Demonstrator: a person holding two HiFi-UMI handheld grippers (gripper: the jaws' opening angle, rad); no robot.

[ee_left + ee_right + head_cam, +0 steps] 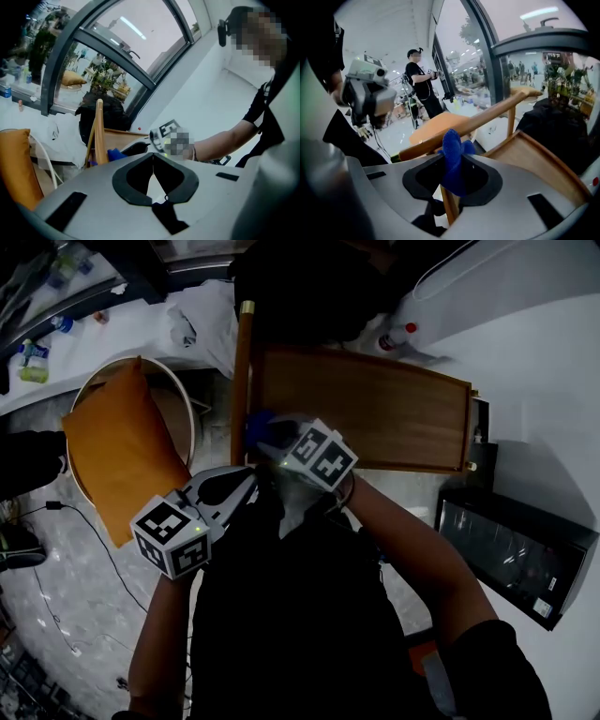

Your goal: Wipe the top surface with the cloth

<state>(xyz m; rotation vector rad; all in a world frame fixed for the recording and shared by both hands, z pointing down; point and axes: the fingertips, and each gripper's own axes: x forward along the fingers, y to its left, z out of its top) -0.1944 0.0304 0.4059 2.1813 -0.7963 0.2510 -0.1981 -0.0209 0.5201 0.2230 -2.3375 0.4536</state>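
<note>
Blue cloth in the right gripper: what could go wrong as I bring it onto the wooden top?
The blue cloth sits bunched in the right gripper with little sticking out, so jaw tips might scrape the wooden top.
The wooden rail lies just ahead and could catch the cloth.
The shut left gripper is close by; they might bump.

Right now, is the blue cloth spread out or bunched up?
Bunched up: the blue cloth sits wadded, pinched in the right gripper.

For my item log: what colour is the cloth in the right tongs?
The cloth is blue; it shows best in the right gripper view.
</note>
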